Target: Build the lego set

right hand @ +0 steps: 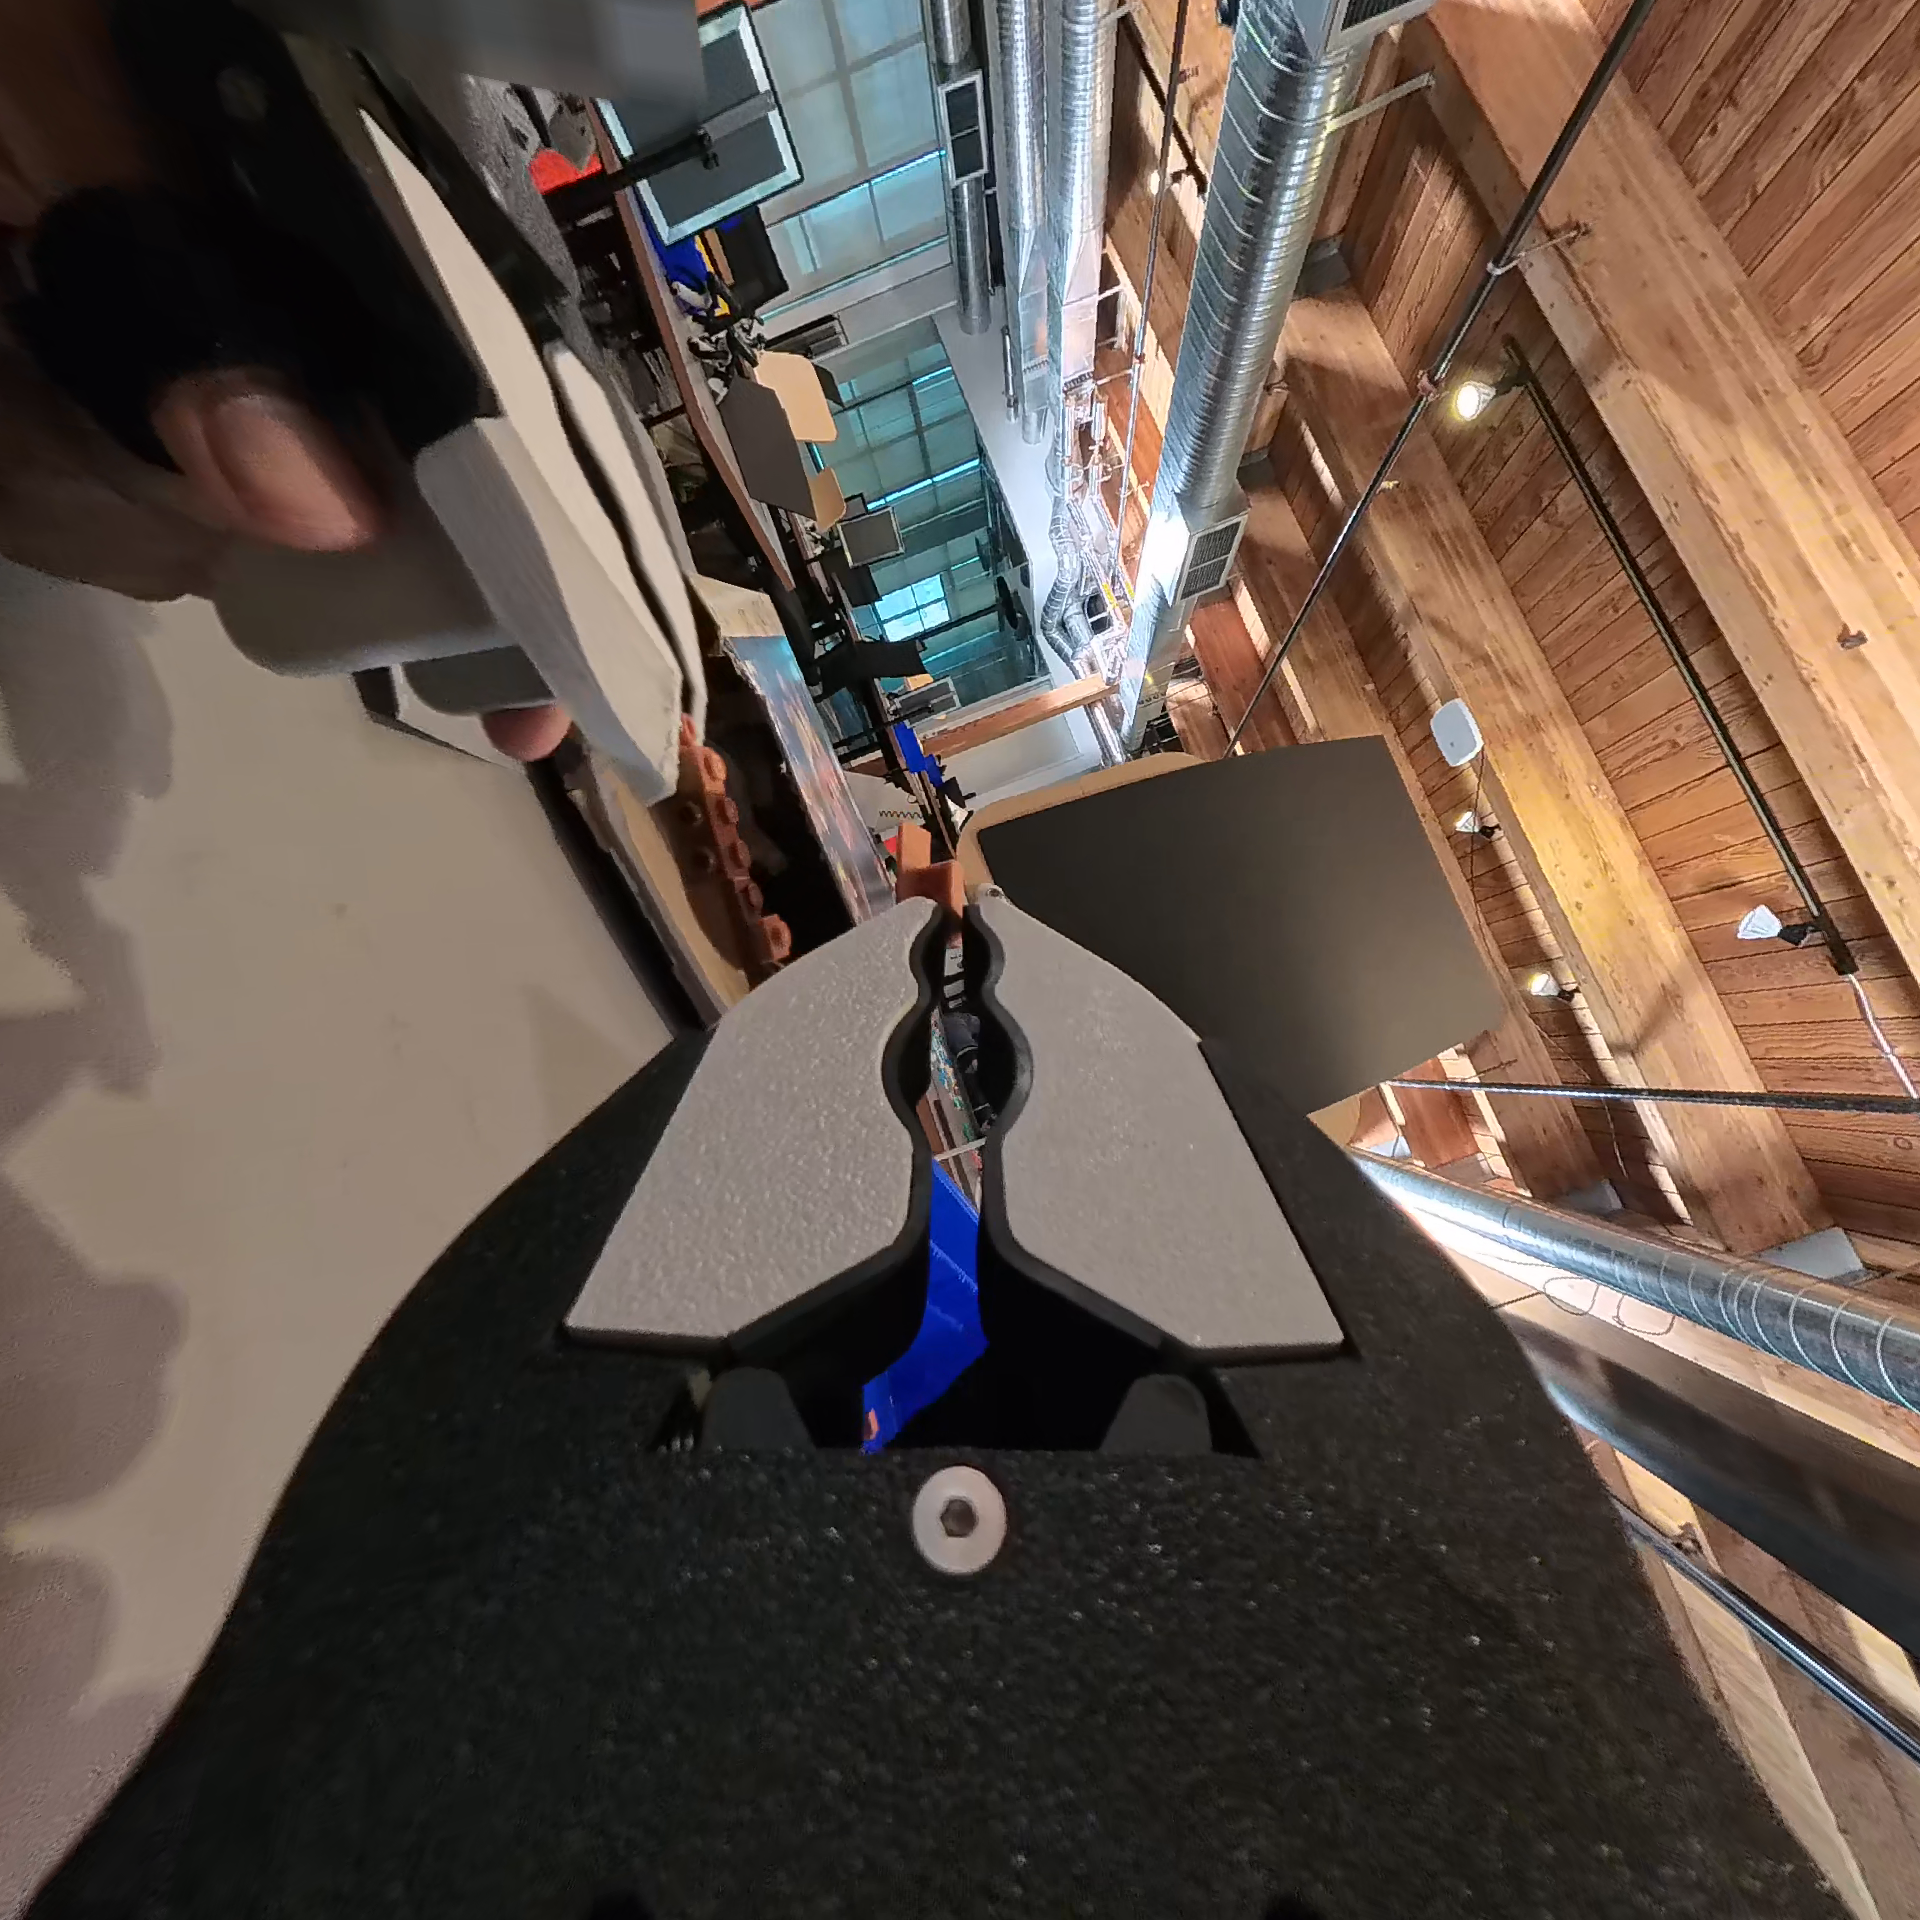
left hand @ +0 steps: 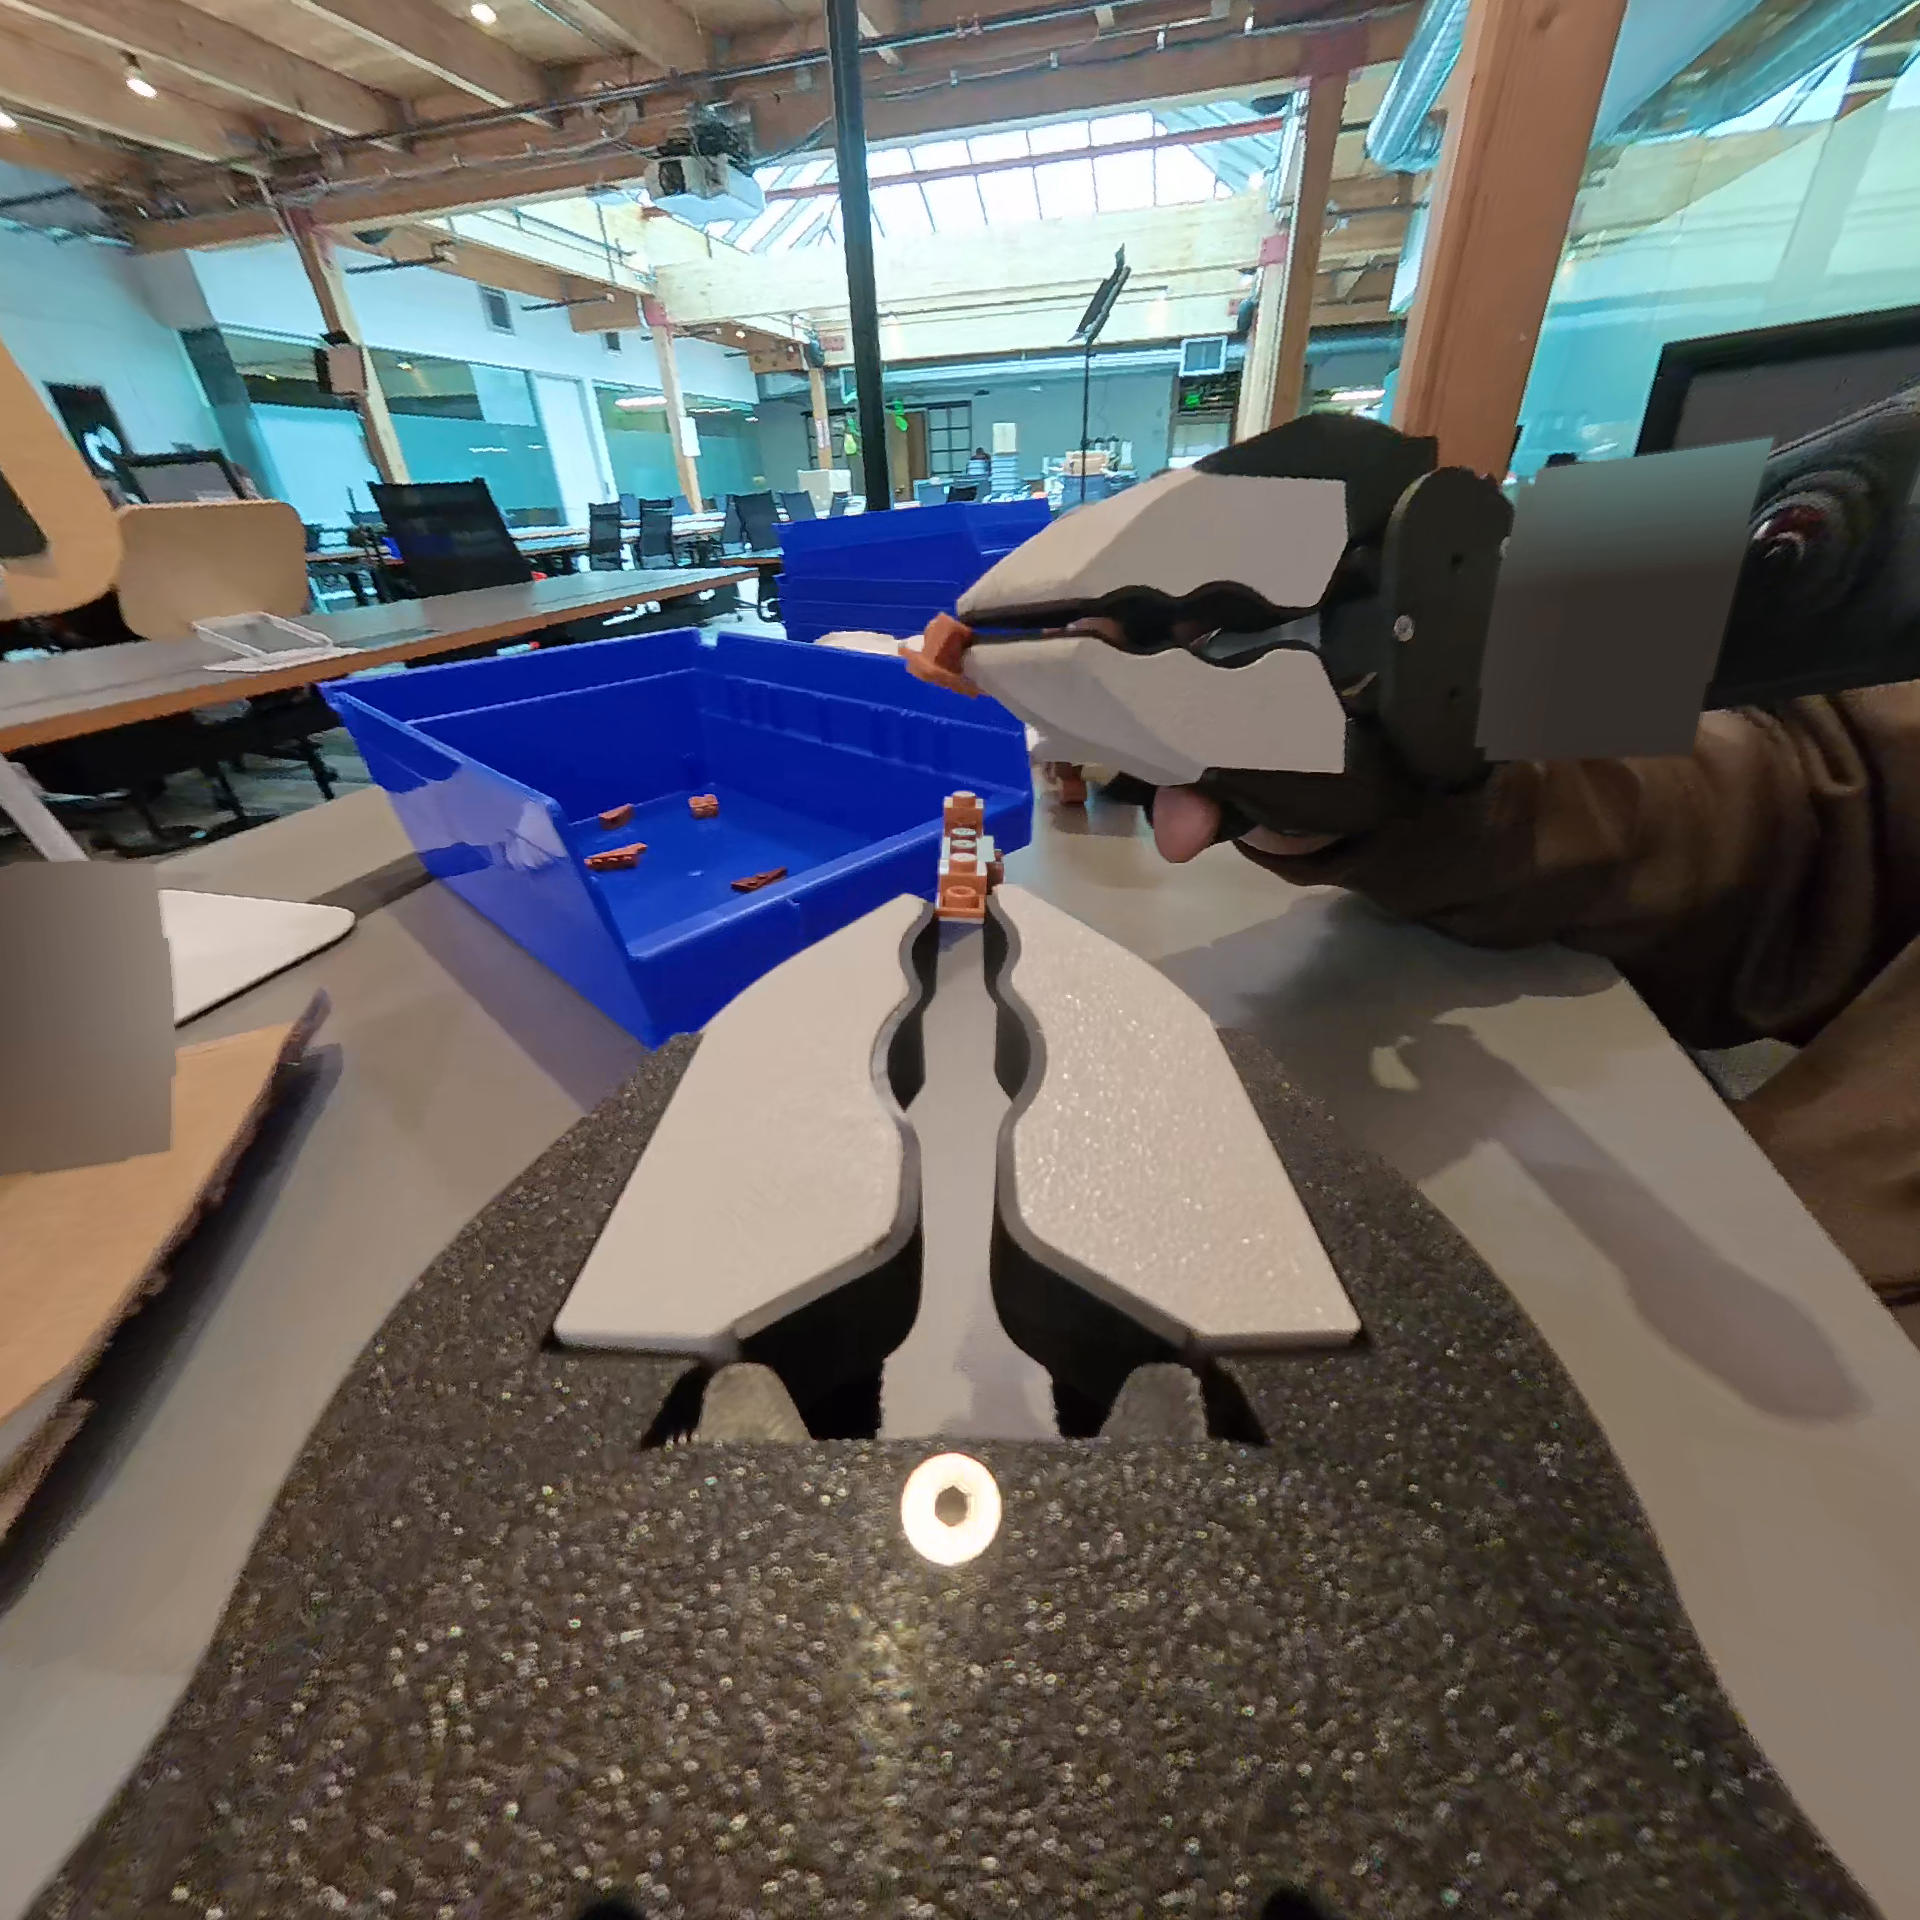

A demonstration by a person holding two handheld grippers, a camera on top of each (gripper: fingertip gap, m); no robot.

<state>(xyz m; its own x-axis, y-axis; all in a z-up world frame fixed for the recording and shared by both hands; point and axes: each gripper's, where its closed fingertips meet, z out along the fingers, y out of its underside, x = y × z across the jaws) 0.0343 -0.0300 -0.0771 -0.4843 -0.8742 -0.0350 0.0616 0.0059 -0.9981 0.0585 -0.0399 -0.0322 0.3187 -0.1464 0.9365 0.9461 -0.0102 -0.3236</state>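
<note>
Left tongs (left hand: 961, 914) clamp narrow on a brown-and-grey brick stack (left hand: 966, 868), held above the desk (left hand: 1351, 1039) beside the blue bin (left hand: 540, 831). Right tongs (left hand: 971, 649) pinch a small brown brick (left hand: 940, 649) just above it. Best to line up studs squarely and press straight.

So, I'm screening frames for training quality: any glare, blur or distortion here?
Left wrist view: sharp, wide-angle bending at the edges, a bright glint on the mount screw, soft shadows on the grey table. Right wrist view: rolled sideways, the gloved hand close and blurred, ceiling lamps flaring.
</note>
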